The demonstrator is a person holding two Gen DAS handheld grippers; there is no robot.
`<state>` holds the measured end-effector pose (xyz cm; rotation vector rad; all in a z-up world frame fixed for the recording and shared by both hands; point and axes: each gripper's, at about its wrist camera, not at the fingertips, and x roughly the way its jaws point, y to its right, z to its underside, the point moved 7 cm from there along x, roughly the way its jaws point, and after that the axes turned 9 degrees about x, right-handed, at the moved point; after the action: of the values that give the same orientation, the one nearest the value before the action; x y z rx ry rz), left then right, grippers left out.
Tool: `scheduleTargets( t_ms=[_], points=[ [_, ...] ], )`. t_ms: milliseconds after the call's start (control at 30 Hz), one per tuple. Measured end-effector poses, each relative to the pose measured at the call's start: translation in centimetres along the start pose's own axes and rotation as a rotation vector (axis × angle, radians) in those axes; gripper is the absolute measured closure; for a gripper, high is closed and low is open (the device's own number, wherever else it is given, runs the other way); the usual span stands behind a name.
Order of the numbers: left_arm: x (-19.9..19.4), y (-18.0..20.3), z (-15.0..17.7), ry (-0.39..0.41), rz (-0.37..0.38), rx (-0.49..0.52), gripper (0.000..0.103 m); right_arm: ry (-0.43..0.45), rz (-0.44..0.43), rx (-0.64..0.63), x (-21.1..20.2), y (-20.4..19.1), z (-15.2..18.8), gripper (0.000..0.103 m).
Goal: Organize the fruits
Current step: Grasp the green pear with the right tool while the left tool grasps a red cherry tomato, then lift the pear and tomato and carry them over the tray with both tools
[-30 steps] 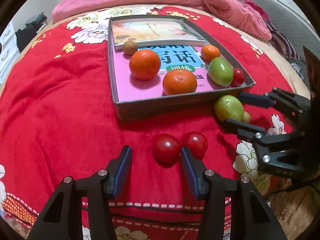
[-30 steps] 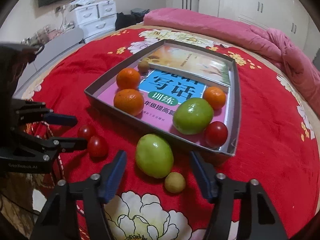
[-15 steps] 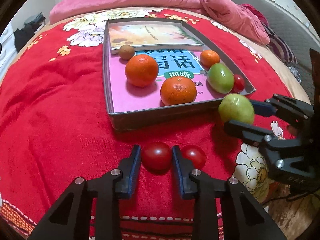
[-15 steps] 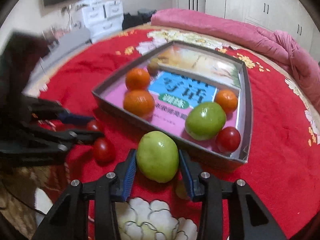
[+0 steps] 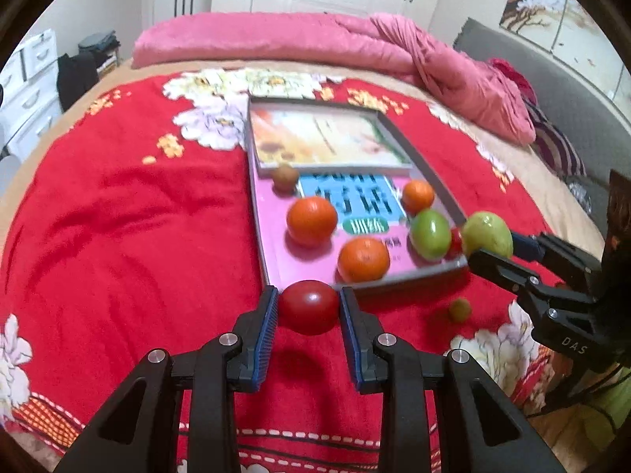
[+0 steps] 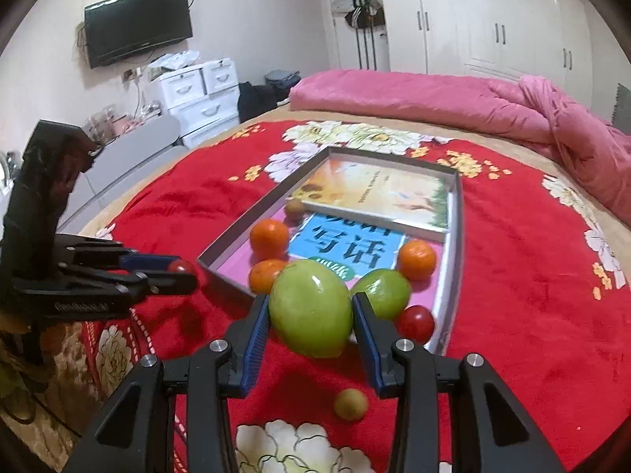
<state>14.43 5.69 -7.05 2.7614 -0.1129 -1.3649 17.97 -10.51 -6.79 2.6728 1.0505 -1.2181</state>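
Left gripper (image 5: 308,307) is clamped on a red tomato (image 5: 308,306), blue pads pressing both sides, tomato lifted clear of the red blanket (image 5: 118,236) with its shadow on the fabric below. Right gripper (image 6: 310,315) is clamped on a big green fruit (image 6: 310,307), also off the blanket, just in front of the tray's near wall.

Grey tray (image 6: 457,236) sits mid-bed, books lining its floor. In it: three oranges, one far left (image 6: 269,236), one near left (image 6: 265,274), partly hidden behind the held fruit, one right (image 6: 417,259); a second green fruit (image 6: 388,291) just beside a small tomato (image 6: 416,323) at the near right corner; a small brown fruit (image 6: 294,209) against the upper book's edge.

Outside the tray, a small yellowish fruit (image 6: 351,404) lies on the blanket below the right gripper, apart from everything. From the left wrist view the same one (image 5: 459,309) sits between the two grippers.

A second loose tomato may be hidden behind the left gripper; can't tell from either view.

Pink duvet (image 5: 355,43) is bunched along the far edge of the bed.
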Motion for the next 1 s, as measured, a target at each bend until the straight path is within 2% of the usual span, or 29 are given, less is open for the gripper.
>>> scheduleTargets(
  t_ms=[500,733,1000],
  points=[
    [-0.6,0.3,-3.8,0.055,-0.026,-0.022,0.071,0.12,0.075,0.114,-3.2,5.4,-3.2,0.061],
    [0.9,0.5,-4.7,0.05,-0.047,-0.011,0.071,0.134,0.098,0.141,-3.4,6.9,-3.7,0.061],
    [3.2,0.4,-3.8,0.009,-0.062,0.003,0.071,0.11,0.119,0.15,-2.4,7.6,-3.4,0.061]
  ],
)
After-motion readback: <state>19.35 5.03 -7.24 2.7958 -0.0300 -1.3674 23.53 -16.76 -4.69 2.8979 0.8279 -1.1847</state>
